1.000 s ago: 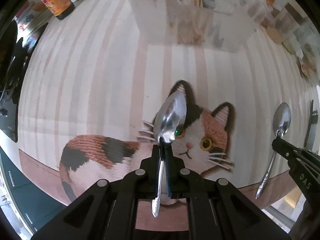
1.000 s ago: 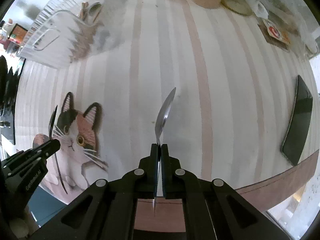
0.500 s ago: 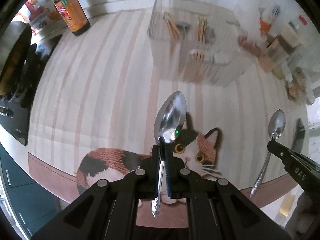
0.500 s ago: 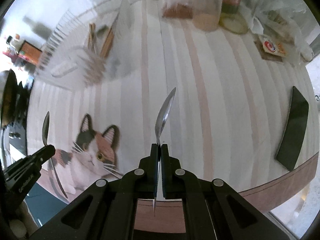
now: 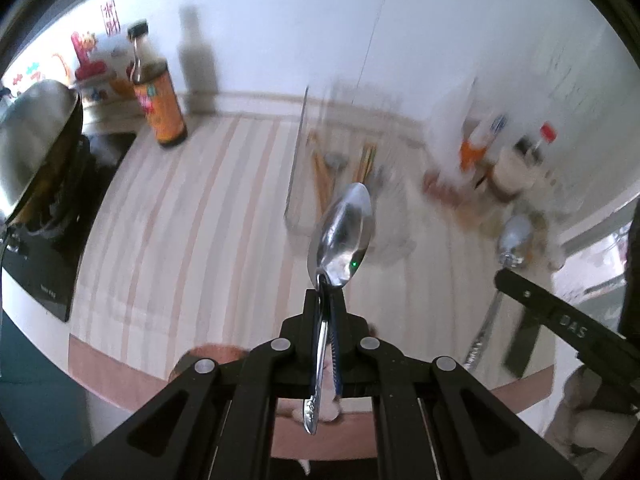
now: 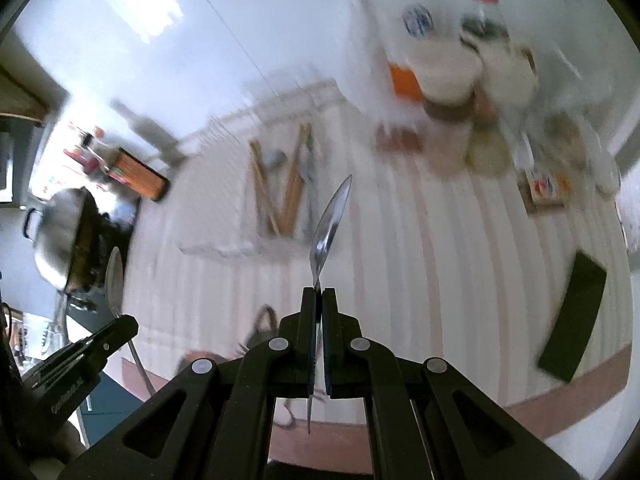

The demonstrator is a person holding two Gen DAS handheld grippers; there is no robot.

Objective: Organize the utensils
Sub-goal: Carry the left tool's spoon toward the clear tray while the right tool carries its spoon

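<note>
On the striped worktop [image 5: 192, 216] we see a clear utensil rack [image 6: 256, 216] holding wooden chopsticks [image 6: 280, 184] and something metallic we cannot make out through the blur. Our left gripper [image 5: 326, 304] has its fingers closed on the handle of a spoon [image 5: 342, 236], bowl facing the camera, held in the air short of the rack. Our right gripper [image 6: 319, 300] likewise pinches a second spoon [image 6: 330, 228], seen edge-on, also above the worktop in front of the rack. Compared with half a second ago, both cameras have tilted up: the cat mat [image 5: 208, 356] has slid almost out of sight at the bottom, and the white wall now fills the top. Only the left view shows the sauce bottle [image 5: 158, 108] upright and the pan [image 5: 36, 148] large beside it; only the right view shows the dark flat slab [image 6: 572, 316] near the worktop's edge and the cluster of jars [image 6: 460, 76] close up.
</note>
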